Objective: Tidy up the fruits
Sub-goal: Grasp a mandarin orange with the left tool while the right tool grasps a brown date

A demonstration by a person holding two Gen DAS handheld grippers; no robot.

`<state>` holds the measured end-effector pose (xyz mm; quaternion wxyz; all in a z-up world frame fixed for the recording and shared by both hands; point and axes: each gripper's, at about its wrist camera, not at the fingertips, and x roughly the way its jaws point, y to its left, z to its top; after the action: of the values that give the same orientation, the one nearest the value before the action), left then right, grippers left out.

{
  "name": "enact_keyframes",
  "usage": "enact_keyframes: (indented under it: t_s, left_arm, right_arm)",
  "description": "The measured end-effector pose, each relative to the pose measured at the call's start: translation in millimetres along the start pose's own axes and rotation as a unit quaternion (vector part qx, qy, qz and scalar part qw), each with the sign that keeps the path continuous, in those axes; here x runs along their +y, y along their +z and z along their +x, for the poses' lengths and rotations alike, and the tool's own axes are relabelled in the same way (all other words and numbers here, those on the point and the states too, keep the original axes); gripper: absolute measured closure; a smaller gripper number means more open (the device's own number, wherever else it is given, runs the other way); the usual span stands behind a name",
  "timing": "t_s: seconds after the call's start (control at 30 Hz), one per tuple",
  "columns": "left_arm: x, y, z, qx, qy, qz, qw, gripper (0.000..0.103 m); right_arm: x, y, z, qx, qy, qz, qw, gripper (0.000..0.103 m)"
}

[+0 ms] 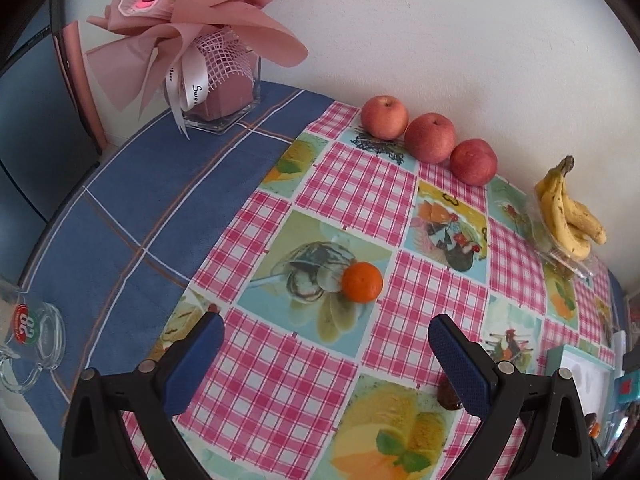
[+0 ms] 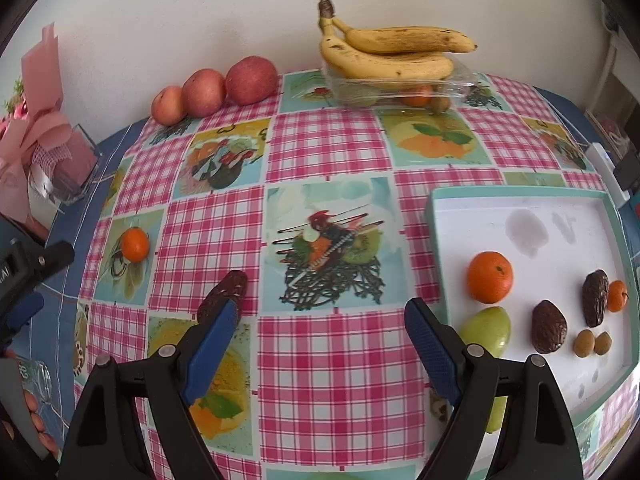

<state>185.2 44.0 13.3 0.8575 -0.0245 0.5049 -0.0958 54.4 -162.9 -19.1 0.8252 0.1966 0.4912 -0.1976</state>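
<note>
- Left gripper (image 1: 326, 344): jaws spread wide, nothing between them, held above the table (image 1: 280, 360) near its front edge.
- Right gripper (image 2: 320, 328): jaws likewise wide apart and empty; a dark wrinkled date (image 2: 224, 294) lies on the cloth just at its left fingertip (image 2: 216, 332), whether touching cannot be told.
- Loose tangerine (image 1: 362, 282): small, round, bright orange, glossy, dimple facing up; sits alone on the checked cloth toward the table's left side, ahead of the left gripper and apart from it.
- Three red apples (image 1: 430, 138): in a row along the back edge by the wall, each touching the next.
- White tray (image 2: 560, 216), teal rim, at the right side of the table: holds a larger tangerine (image 2: 490, 277), a green fruit (image 2: 490, 332) partly hidden behind the right gripper's finger, two dark dates (image 2: 549, 332), a small orange fruit (image 2: 617, 295) touching the farther date, and two small brownish round fruits (image 2: 592, 343) side by side.
- Clear plastic container (image 2: 396, 88) at the back edge: an orange fruit and greenish fruits inside, blurred; a bunch of spotted yellow bananas (image 2: 392, 50) rests on top.
- Glass vase with a pink-wrapped bouquet (image 1: 224, 92): back left corner.
</note>
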Motion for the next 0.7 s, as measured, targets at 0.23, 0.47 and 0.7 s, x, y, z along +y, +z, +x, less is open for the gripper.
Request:
enact_keyframes:
  t_s: [0.23, 0.47, 0.7]
  left_arm:
    - [2.5, 4.9, 9.0, 0.004, -0.018, -0.003, 0.9998, 0.0]
    - [-5.7, 11.2, 23.7, 0.01, -0.032, 0.009, 0.9994, 0.0]
    - [-1.0, 13.4, 50.3, 0.031, -0.045, -0.008, 0.9985, 0.009]
  right_arm:
    - [15.3, 1.0, 9.5, 0.009, 0.001, -0.018, 1.0, 0.017]
    - [36.2, 2.4, 19.5, 0.015, 0.011, -0.044, 0.999, 0.017]
    - [53.1, -1.1, 35.5, 0.031, 0.008, -0.069, 0.997, 0.017]
